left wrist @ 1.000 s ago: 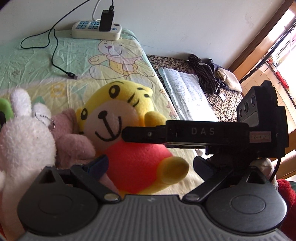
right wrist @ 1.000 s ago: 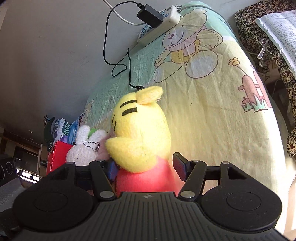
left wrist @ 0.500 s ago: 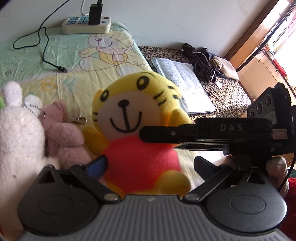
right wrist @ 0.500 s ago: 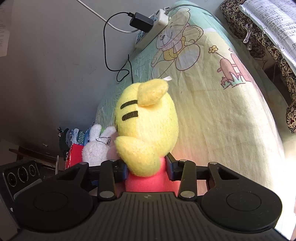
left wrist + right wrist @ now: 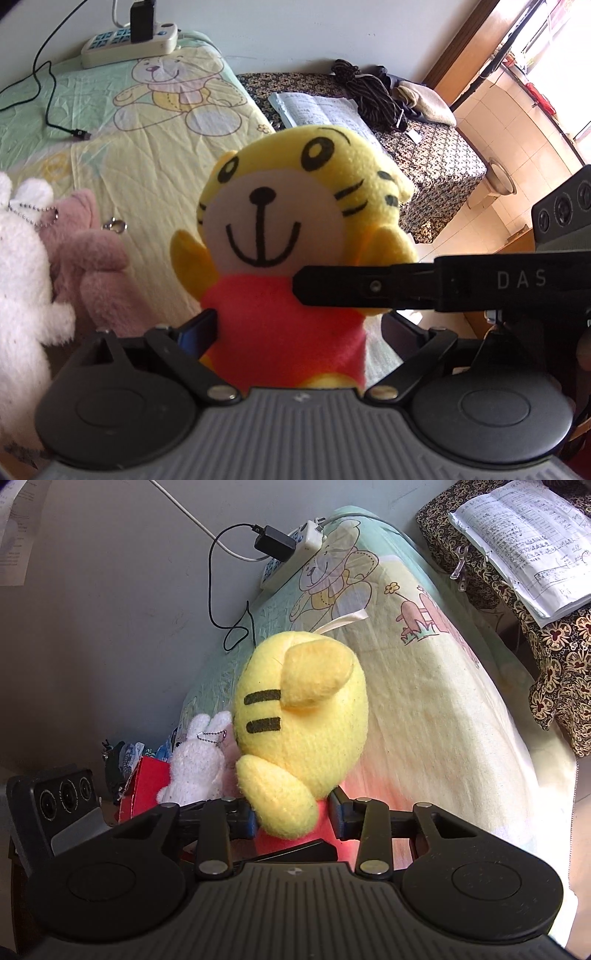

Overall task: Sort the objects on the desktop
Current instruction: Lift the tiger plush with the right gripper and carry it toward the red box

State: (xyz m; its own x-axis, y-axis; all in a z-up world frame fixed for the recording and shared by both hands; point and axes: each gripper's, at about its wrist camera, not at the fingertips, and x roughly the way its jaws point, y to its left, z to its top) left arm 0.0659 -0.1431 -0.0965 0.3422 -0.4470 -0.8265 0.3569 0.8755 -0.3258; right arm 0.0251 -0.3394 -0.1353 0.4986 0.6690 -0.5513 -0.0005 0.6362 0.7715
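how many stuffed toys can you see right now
3. The yellow tiger is held up in the right gripper; the white bunny and pink plush lie on the bed. More may be hidden.

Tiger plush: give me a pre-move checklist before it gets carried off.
1. Right gripper shut on the tiger's red body: ok.
2. Left gripper fingers flank the body, contact unclear: cannot tell.
3. Tiger clear of the pink plush and white bunny: ok.
4. Tiger lifted off the sheet: cannot tell.
5. Cable away from the tiger: ok.
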